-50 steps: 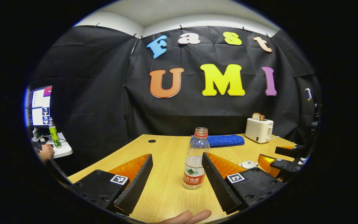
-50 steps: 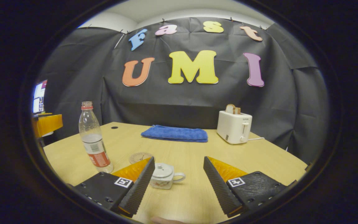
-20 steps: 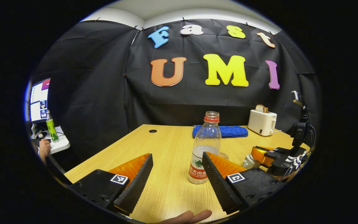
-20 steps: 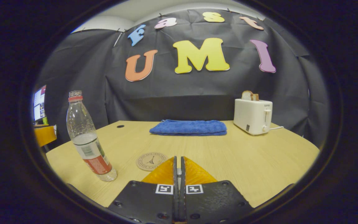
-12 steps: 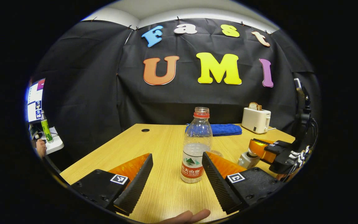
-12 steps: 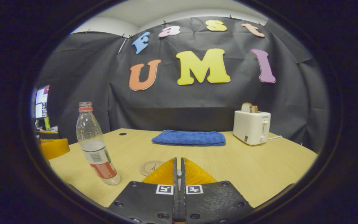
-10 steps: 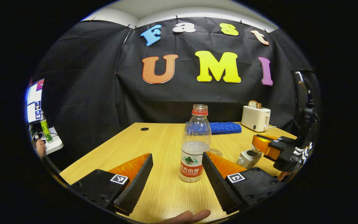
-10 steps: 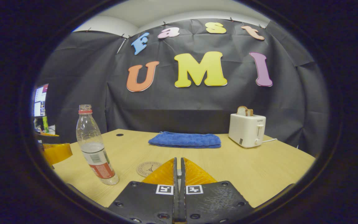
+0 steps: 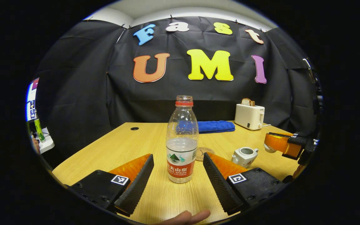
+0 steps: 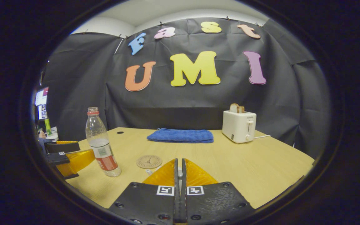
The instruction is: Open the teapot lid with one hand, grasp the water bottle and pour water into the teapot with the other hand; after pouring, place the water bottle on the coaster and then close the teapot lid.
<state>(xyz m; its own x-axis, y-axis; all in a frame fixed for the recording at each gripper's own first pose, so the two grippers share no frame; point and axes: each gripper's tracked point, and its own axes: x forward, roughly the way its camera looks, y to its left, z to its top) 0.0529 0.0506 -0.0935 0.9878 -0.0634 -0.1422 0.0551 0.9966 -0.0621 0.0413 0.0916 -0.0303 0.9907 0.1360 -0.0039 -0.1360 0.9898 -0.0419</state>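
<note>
Left gripper view, uncapped water bottle [image 9: 182, 140] part full, teapot [image 9: 244, 156] lidless, left claw [image 9: 177, 178] spread wide, right claw [image 10: 179, 170] clamped together.

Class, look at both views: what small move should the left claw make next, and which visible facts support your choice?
Probably ease the left claw forward a little and close it on the bottle. The bottle stands upright on the table between the open fingers, which do not touch it, and the teapot already sits open, with the right claw holding something pale, likely the lid, off to its side.
</note>
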